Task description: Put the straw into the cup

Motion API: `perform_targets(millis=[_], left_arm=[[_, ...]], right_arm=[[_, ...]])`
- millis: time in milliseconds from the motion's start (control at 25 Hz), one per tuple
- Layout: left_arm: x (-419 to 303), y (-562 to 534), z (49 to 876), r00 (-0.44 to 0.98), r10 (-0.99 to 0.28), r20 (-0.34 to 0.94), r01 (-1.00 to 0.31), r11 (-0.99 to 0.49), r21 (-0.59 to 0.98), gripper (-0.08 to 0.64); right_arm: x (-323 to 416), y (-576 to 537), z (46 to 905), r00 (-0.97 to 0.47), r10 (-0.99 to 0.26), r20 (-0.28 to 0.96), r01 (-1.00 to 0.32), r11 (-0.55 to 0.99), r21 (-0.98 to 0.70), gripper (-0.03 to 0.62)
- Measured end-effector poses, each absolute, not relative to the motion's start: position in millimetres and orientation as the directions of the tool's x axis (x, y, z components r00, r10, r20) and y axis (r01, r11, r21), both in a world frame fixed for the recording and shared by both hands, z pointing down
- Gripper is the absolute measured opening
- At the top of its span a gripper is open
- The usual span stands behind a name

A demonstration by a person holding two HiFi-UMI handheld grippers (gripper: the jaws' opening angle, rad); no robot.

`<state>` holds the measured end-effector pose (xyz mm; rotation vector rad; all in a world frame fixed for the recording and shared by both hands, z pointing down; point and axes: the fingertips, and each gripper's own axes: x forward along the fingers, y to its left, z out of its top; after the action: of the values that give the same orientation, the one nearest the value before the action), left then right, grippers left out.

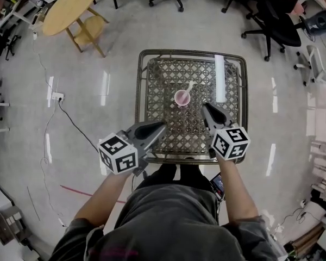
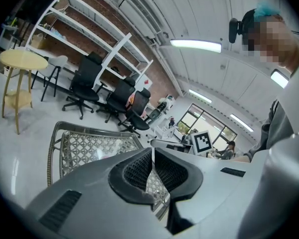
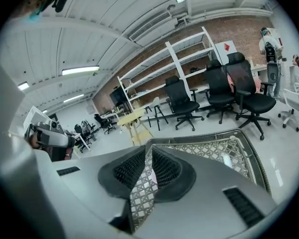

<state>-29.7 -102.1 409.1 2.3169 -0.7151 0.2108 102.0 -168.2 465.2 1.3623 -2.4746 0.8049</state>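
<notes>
- Leaning out past the far-right rim of the cup point(image 1: 181, 98), the straw point(image 1: 190, 86) shows as a short pale stick. It is too small to tell whether its lower end sits inside the cup or only rests against it.
- By its look the straw is light, thin and easily crushed or flicked away. A gentle pinch across its width, near the middle, would probably suit it best.
- The pink cup stands upright near the middle of the wicker table point(image 1: 152, 75) and looks light enough to tip if knocked.
- The left gripper point(image 1: 162, 125) hangs over the table's near edge, well apart from the cup. Its jaws meet at the tips with nothing between them, and only the weave shows through the gap behind.
- The right gripper point(image 1: 205, 107) is near the cup on its near-right side without touching it, and its jaws are likewise closed and empty.
</notes>
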Motion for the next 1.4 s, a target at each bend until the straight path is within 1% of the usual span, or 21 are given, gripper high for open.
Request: perform_targets(millis=[360, 1000, 1400], left_arm=[[-33, -96, 399, 0.837, -0.442, 0.324, -0.546, -0.622, 0.562, 0.020], [-38, -90, 384, 0.839, -0.458, 0.294, -0.543, -0.662, 0.516, 0.009], [-43, -86, 377, 0.836, -0.468, 0.288, -0.549, -0.692, 0.469, 0.009]], right_arm=[[99, -152, 432, -0.571, -0.731, 0.374, -0.814, 0.445, -0.373, 0.040], [93, -127, 388, -0.576, -0.742, 0.342, -0.813, 0.476, -0.336, 0.017], [88, -115, 364, -0.595, -0.737, 0.321, -0.799, 0.502, -0.330, 0.014]])
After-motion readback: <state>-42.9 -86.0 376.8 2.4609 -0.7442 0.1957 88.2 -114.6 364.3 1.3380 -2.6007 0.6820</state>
